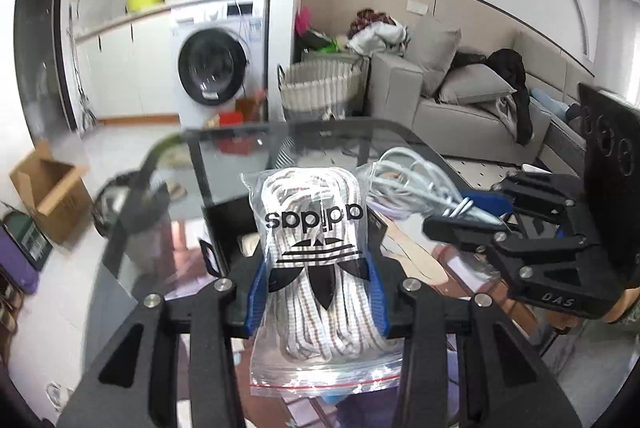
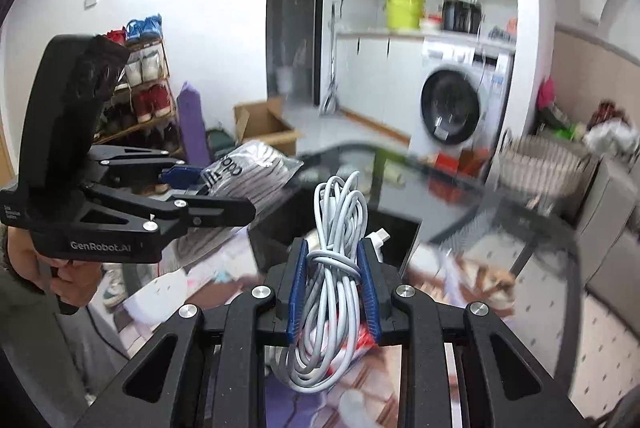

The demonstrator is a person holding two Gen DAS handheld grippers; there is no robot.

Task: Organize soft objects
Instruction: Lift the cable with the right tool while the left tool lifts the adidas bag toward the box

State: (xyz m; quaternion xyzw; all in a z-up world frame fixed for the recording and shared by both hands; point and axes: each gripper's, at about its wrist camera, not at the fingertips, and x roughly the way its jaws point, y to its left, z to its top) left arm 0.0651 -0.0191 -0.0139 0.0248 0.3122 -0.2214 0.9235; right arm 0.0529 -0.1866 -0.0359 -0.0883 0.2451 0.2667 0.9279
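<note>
A clear bag of white laces (image 1: 320, 260) is clamped between the blue-padded fingers of the left gripper (image 1: 318, 296) and held above the glass bench (image 1: 224, 164). A coiled white cable (image 2: 336, 268) is clamped by the right gripper (image 2: 332, 292), likewise lifted over the bench, just beside the bag. Both bundles are seen side by side in each wrist view.

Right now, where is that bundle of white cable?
The white cable bundle is clamped between the right gripper and its blue pads, held above the glass table, to the right of the bagged laces in the left gripper.
</note>
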